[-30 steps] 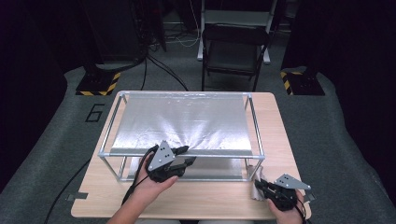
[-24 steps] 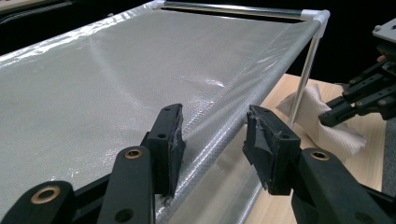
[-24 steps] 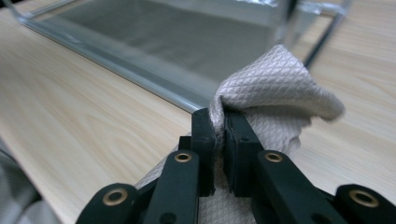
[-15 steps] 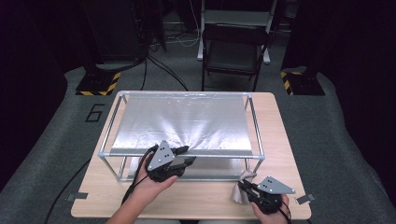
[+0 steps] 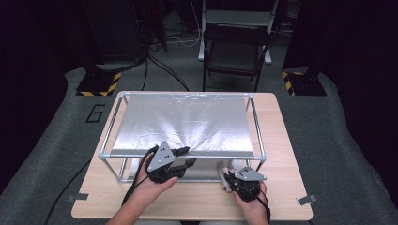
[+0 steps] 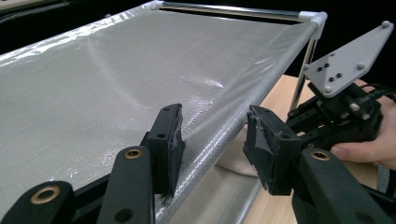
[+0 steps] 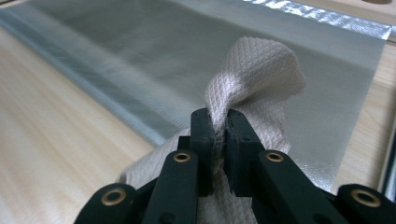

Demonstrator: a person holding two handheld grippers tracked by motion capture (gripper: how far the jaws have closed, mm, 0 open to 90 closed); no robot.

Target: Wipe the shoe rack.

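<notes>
A metal-tube rack [image 5: 107, 140] stands on the wooden table [image 5: 281, 136], with a silver sheet [image 5: 183, 122] stretched over its top. My left gripper [image 5: 190, 156] is at the sheet's front edge. Its jaws [image 6: 215, 140] stand apart, with the edge of the silver sheet [image 6: 116, 79] running between them and not pinched. My right gripper [image 5: 228, 177] is shut on a white waffle-weave cloth [image 5: 223, 168] at the rack's front right, low by the table. The cloth [image 7: 254, 70] bulges up out of the right gripper [image 7: 220, 126], over a lower silver sheet [image 7: 140, 46]. The cloth [image 6: 233, 161] also peeks out under the top sheet.
A dark folding chair [image 5: 234, 51] stands behind the table. Yellow-black striped stands [image 5: 98, 84] sit on the grey floor to either side. Tape tabs [image 5: 306, 200] mark the table's front corners. A cable [image 5: 70, 187] trails off to the left from my left gripper.
My right gripper has moved left along the table's front with the cloth, up to the rack's front right post. The left gripper has stayed put.
</notes>
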